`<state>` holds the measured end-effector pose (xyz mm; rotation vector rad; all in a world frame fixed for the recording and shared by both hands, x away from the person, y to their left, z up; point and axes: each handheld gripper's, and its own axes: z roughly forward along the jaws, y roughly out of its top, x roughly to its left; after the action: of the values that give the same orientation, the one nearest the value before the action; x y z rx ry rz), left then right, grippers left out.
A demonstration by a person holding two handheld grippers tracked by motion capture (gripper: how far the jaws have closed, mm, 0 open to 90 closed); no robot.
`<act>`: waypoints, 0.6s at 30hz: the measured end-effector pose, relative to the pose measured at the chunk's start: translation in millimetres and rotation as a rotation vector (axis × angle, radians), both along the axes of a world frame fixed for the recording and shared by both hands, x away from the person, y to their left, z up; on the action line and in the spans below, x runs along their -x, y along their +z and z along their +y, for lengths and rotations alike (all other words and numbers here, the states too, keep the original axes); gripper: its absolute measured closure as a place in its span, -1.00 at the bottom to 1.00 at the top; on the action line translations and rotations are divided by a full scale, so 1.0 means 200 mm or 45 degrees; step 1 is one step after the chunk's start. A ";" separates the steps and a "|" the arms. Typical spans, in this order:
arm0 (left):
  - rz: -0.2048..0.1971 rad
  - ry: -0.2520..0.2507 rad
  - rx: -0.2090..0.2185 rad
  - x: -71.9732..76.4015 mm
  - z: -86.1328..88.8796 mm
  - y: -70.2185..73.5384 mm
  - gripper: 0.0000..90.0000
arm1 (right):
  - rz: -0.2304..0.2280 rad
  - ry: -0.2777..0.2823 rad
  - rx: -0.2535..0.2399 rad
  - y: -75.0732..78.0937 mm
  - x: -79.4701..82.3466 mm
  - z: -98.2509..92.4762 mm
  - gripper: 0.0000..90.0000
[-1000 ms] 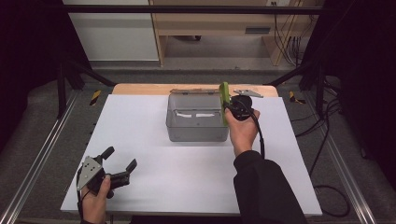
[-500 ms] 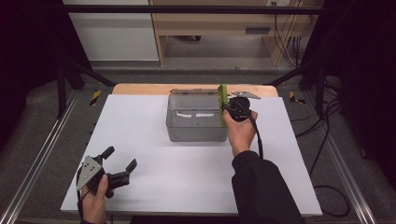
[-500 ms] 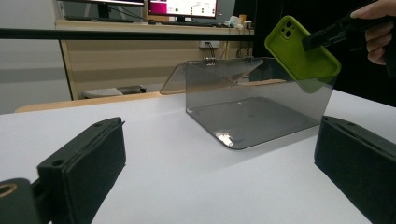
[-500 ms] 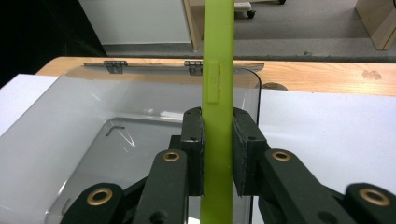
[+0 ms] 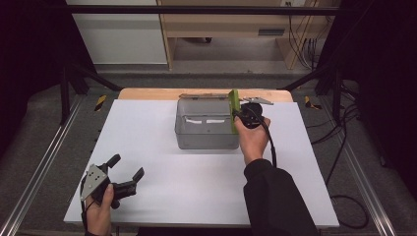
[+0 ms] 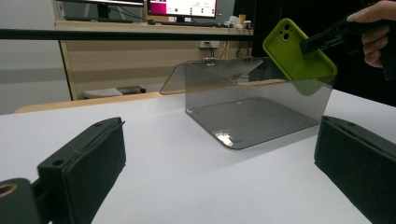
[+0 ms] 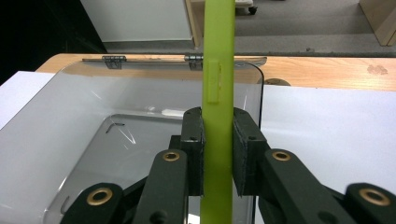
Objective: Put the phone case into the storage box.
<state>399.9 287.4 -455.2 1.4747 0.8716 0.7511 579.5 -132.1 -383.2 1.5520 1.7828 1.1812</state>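
1. A lime-green phone case point(image 6: 299, 51), camera cutout at its top corner, hangs tilted over the clear box point(image 6: 252, 109), upper right of the left gripper view.
2. The right gripper point(image 7: 218, 154) clamps the case edge-on between both pads.
3. The left gripper point(image 5: 127, 172) sits wide open and empty, lower left of the high view.

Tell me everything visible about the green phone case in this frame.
The phone case is lime green, matte, soft-looking, with rounded corners, a square camera cutout with round holes at one corner and a raised button strip along its edge. The right gripper is shut on it, a pad on each face. It hangs tilted over the right wall of the open box, its lower corner dipping inside. Whether it touches the wall is unclear.
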 end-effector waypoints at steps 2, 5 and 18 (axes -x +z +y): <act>0.000 0.000 0.000 0.00 0.00 0.00 -0.96 | 0.004 0.005 -0.005 0.00 0.00 0.00 0.71; 0.000 0.002 0.000 0.00 0.00 0.00 -0.96 | 0.015 0.020 -0.016 -0.01 -0.01 -0.01 0.71; 0.000 0.001 0.000 0.00 0.00 0.00 -0.96 | 0.035 0.028 0.001 -0.04 -0.02 -0.01 0.71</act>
<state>399.9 287.7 -455.2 1.4748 0.8722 0.7514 582.9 -133.9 -391.5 1.5593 1.8224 1.1747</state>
